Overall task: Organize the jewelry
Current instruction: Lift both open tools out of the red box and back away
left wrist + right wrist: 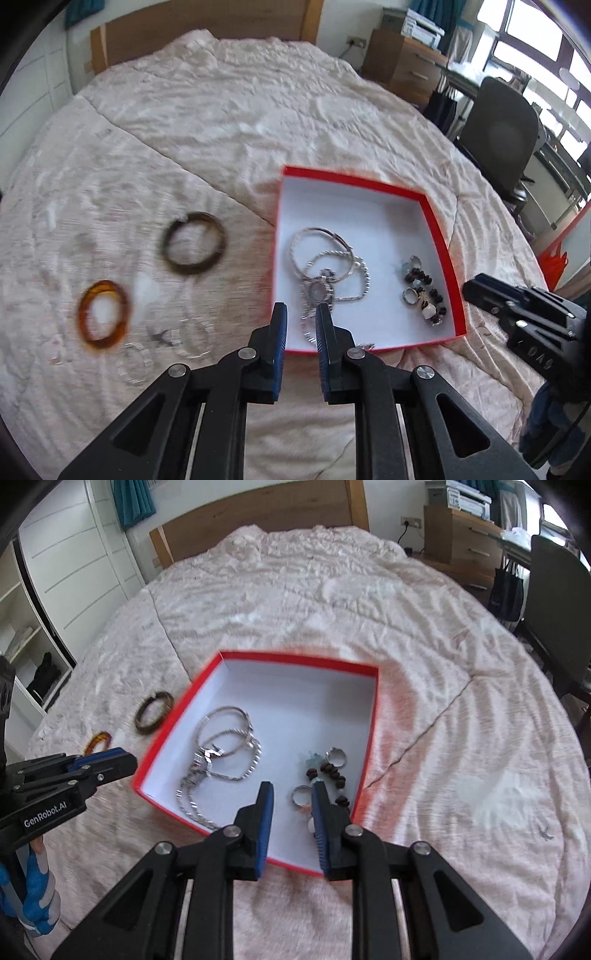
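Now, scene: a bed [332,602] under a pale crinkled cover carries a red box [369,716] with a white inside.
Box contents, left part: a tangle of silver bangles [229,727] and chains [192,797], with a small watch [318,291] among them.
Box contents, right part: a bead bracelet [334,771] with dark beads, plus two rings [301,795], one near the beads' top end and one beside their lower end.
Outside the box: a dark bangle [194,242] and an amber bangle [103,314] lie on the cover to the box's left, apart from each other; two clear rings [162,347], blurred, lie near the amber one.
Left gripper [301,314]: above the box's near left corner, over the chains; fingers narrow, a small gap between the blue pads [279,332], nothing held.
Right gripper [291,794]: above the box's near right part, with one ring seen below the gap; fingers narrow, nothing gripped.
Room: a wooden headboard [258,509], a drawer unit [458,539] and a dark chair [498,129] stand around the bed.
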The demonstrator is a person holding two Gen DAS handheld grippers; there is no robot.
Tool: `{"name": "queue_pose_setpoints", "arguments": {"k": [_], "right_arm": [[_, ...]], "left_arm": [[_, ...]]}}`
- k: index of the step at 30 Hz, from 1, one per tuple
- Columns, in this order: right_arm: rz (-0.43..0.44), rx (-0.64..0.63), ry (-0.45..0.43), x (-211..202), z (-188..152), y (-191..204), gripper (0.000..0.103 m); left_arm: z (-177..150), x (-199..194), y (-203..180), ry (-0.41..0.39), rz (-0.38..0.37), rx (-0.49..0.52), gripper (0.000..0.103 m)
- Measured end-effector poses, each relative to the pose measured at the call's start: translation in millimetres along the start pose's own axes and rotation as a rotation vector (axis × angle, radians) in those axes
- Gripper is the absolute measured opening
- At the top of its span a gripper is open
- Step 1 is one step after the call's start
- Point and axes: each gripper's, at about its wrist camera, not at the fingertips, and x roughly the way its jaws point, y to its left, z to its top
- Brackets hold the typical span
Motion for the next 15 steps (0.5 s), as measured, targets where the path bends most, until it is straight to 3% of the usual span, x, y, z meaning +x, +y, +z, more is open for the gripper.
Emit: {"name": "queue_pose_setpoints", "arguments": {"k": [15], "right_arm": [[0.075, -0.056, -0.18, -126, -4, 75, 0.02]], "left_arm": [[-27, -166, 82, -0.176, 0.167, -0.1, 0.017]]}}
